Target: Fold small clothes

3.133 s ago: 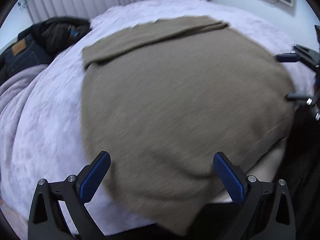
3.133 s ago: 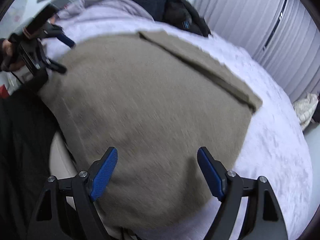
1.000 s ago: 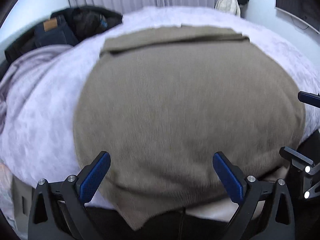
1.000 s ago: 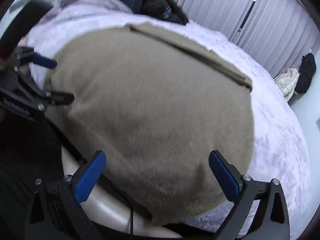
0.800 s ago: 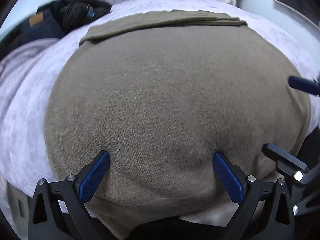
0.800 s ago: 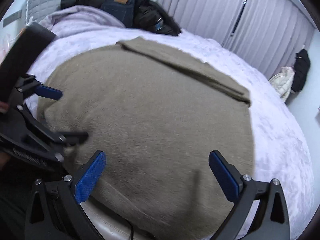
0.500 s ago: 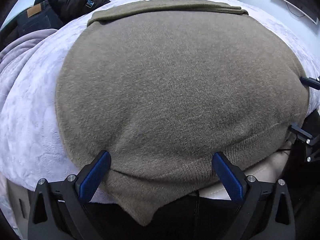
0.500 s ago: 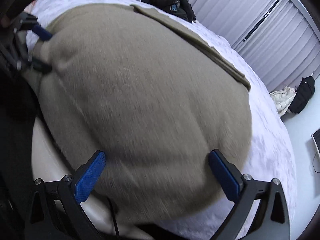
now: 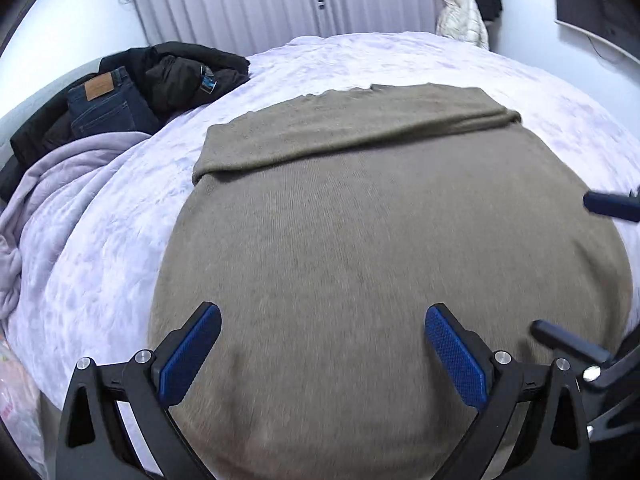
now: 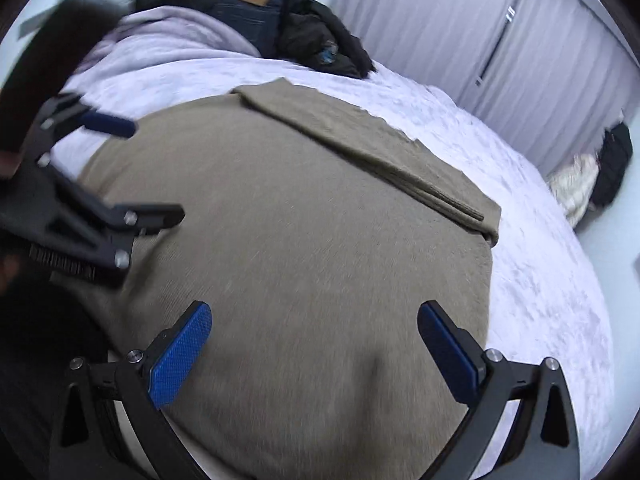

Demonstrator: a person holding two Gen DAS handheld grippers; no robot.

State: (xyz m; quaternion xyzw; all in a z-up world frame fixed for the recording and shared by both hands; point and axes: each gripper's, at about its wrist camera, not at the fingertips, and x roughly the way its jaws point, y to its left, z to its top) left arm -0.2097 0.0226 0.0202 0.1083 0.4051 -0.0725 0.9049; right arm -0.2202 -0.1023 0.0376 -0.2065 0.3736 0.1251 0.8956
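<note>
Hovering spread-jawed and empty, left gripper [image 9: 320,354] and right gripper [image 10: 316,350] side by side over near hem of brown sweater [image 9: 360,240], lying flat on bed [image 9: 100,248], stretching away ahead.

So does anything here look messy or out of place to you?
Only the far corner: jeans and a dark jacket lie heaped beside a rumpled blanket. The brown sweater lies flat, its far edge folded over.
</note>
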